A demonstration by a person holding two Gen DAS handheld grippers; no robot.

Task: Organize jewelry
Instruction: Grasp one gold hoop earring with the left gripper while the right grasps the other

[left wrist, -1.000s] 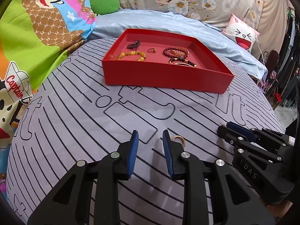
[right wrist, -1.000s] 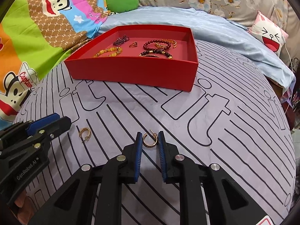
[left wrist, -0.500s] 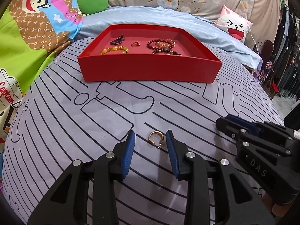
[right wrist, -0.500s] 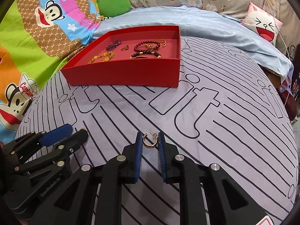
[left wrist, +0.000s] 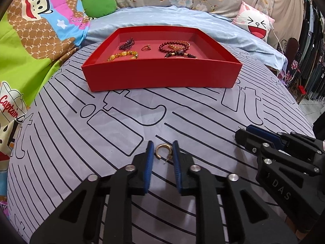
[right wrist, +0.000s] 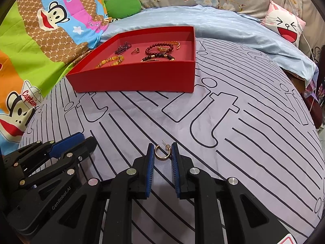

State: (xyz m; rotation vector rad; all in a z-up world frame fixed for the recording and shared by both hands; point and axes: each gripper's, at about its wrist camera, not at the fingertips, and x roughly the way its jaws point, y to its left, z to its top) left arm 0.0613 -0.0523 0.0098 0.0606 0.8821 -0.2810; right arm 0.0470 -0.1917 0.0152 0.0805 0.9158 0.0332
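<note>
A red tray (left wrist: 162,77) holds several bead bracelets and a small ring (left wrist: 146,47); it also shows in the right wrist view (right wrist: 134,79). My left gripper (left wrist: 162,152) has a gold hoop earring (left wrist: 162,150) between its blue pads, which stand close on either side of it on the cloth. My right gripper (right wrist: 162,152) likewise brackets a second gold hoop earring (right wrist: 161,152) on the cloth. Both jaws look narrowly parted around the hoops. The right gripper shows in the left wrist view (left wrist: 284,158), the left one in the right wrist view (right wrist: 50,162).
The work surface is a grey cloth with black line print (left wrist: 121,122) over a rounded table. Cartoon bedding (left wrist: 30,40), a blue sheet (left wrist: 182,16) and a pink face pillow (left wrist: 256,24) lie behind. A clothes rack stands at the far right (left wrist: 312,61).
The left gripper moved so that its earring now lies between its pads, and its jaws have narrowed. The right gripper stays around its earring. The tray looks nearer in both views.
</note>
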